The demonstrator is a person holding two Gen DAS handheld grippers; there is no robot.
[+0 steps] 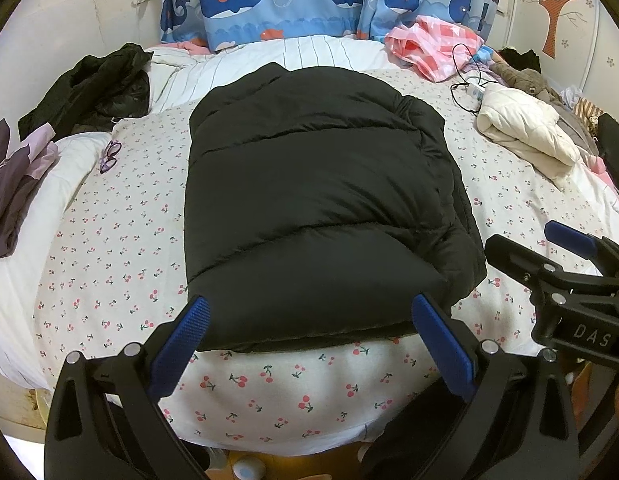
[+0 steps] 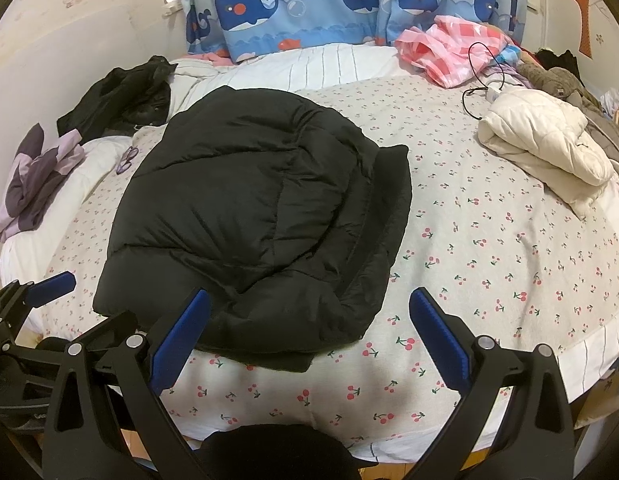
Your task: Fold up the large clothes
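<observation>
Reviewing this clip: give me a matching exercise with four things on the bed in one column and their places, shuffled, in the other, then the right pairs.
Things:
1. black puffer jacket
2. cream quilted jacket
3. glasses
4. pink checked cloth

Places:
A. far end of the bed, in front of the whale curtain
B. middle of the cherry-print sheet, folded, just ahead of both open grippers
C. right side of the bed, folded
D. on the sheet just left of the black puffer jacket

Pairs: 1-B, 2-C, 3-D, 4-A

A home bedroom: cherry-print bed (image 1: 109,248), whale-patterned curtains (image 1: 237,0), and clothes scattered around.
</observation>
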